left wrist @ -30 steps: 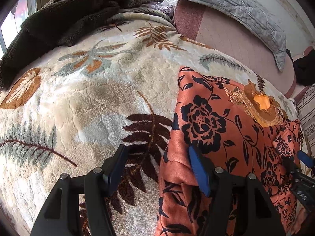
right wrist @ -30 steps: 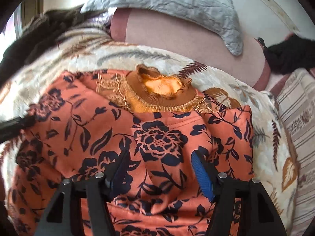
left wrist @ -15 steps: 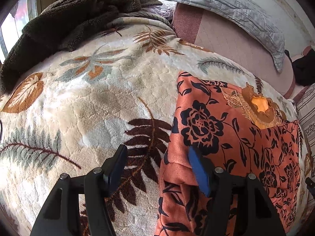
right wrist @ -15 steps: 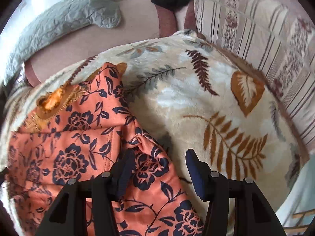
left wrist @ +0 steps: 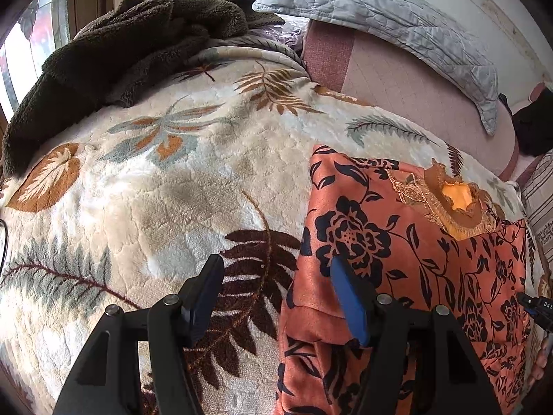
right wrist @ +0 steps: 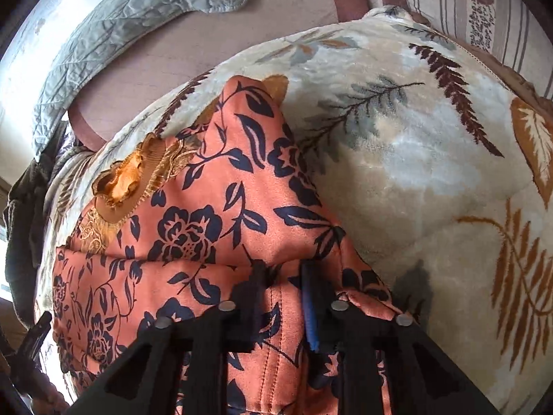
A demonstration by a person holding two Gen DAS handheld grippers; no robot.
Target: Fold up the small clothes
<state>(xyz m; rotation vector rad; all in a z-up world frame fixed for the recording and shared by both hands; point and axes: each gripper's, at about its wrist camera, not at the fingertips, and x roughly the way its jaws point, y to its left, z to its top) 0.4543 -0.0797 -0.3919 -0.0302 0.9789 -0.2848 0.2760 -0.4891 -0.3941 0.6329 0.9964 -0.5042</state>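
Note:
An orange garment with dark blue flowers (left wrist: 363, 235) lies flat on a plush leaf-pattern blanket (left wrist: 155, 190), its gold-trimmed collar (left wrist: 456, 197) toward the far side. My left gripper (left wrist: 276, 266) is open and straddles the garment's left edge, one finger over the blanket and the blue-padded one over the cloth. In the right wrist view the garment (right wrist: 207, 214) fills the lower left. My right gripper (right wrist: 281, 273) is at its right edge, its jaws closing with a raised fold of the orange cloth pinched between them.
A dark brown fleece throw (left wrist: 121, 45) is heaped at the far left of the bed. A grey quilted pillow (left wrist: 397, 24) rests on a pink sheet (left wrist: 414, 97) behind. A striped cushion (right wrist: 484, 10) borders the blanket on the right.
The right gripper swung from above the garment's middle to its right edge, rolled, and closed on a fold of cloth there. The left gripper stayed put and open.

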